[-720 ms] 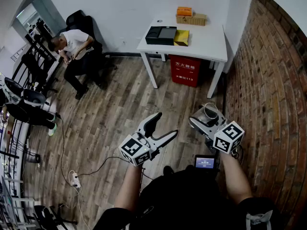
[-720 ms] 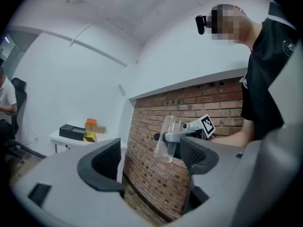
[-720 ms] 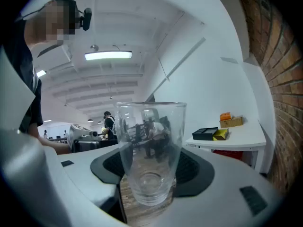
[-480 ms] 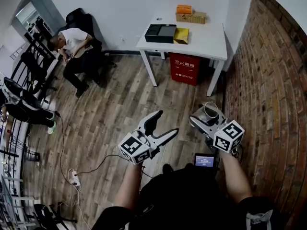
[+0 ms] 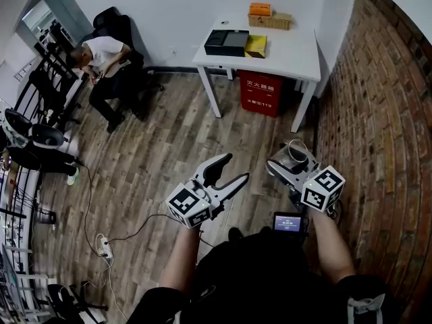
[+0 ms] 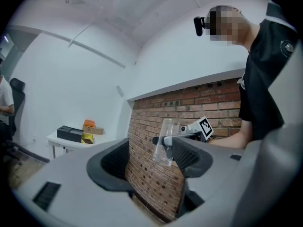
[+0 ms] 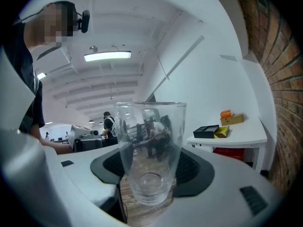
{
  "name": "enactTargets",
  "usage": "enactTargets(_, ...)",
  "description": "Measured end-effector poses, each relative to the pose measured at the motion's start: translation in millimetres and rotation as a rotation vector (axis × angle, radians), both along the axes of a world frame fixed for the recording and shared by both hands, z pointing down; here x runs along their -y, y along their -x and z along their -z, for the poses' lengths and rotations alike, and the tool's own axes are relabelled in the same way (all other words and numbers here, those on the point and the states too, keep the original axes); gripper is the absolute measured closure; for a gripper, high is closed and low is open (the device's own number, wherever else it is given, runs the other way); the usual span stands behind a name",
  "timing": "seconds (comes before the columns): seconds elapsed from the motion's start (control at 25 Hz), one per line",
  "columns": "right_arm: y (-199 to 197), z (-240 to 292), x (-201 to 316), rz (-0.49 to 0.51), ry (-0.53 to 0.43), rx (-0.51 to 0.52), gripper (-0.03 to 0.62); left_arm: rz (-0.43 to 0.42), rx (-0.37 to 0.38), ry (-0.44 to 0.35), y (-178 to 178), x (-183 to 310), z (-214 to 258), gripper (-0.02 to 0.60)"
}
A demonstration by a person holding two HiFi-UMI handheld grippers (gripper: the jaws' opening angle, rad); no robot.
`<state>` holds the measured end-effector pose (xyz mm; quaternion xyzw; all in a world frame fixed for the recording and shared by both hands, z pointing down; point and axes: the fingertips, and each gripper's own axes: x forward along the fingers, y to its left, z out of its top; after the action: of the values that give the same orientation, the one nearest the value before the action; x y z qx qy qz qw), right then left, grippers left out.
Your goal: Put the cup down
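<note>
Cup [image 5: 295, 153] barely shifted, right tongs [image 5: 290, 164] overlapping.

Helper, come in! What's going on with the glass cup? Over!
Left gripper open, empty. Right gripper shut on the glass cup, rim up, off the floor. White table a way ahead, boxes along its back edge.

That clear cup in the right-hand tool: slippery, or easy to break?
Probably slippery: the cup looks like smooth clear glass, pinched by the right tool. Likely fragile, held above a wooden floor. Tall and narrow, it may tip when set down.
</note>
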<state>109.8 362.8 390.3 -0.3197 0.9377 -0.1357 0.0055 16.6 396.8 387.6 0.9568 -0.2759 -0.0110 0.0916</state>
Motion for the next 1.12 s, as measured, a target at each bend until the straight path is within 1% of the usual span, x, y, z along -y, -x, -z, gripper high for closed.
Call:
enactTargets(0.2, 0.1, -1.4, -0.1, 0.007, 0.005, 0.006, 0.315, -0.014, -0.011, -0.013, -1.3, -2.3, 2.9, 0.326)
enactTargets(0.28, -0.7, -4.0, -0.4, 0.009, 0.010, 0.011, 0.315, -0.018, -0.015, -0.020, -1.9, -2.8, 4.0, 0.352)
enactTargets(0.4, -1.5, -7.3, -2.2, 0.014, 0.011, 0.004, 0.315, -0.017, -0.013, -0.007, -1.8, -4.2, -0.1, 0.368)
enactTargets(0.6, -1.6, -3.0, -3.0, 0.007, 0.011, 0.009, 0.315, -0.012, -0.006, 0.004, -0.1, -4.5, -2.4, 0.371)
enactTargets(0.84, -11.0, -7.4, -5.6, 0.005, 0.022, 0.017, 0.315, -0.003, -0.020, 0.013, -5.1, -4.9, -3.8, 0.371)
enactTargets(0.96, -20.9, -11.2, -5.4, -0.005, 0.021, 0.018, 0.315, 0.005, -0.040, 0.014, -9.3, -5.0, -1.7, 0.373)
enactTargets(1.04, -26.4, -9.9, -4.6, -0.010, 0.021, 0.021, 0.315, 0.023, -0.042, 0.015, -9.6, -4.4, -2.2, 0.376)
enactTargets(1.12, -32.5, -13.6, -2.2, -0.007, 0.026, 0.025, 0.315, 0.062, -0.038, 0.014, -6.6, -2.7, -3.7, 0.377)
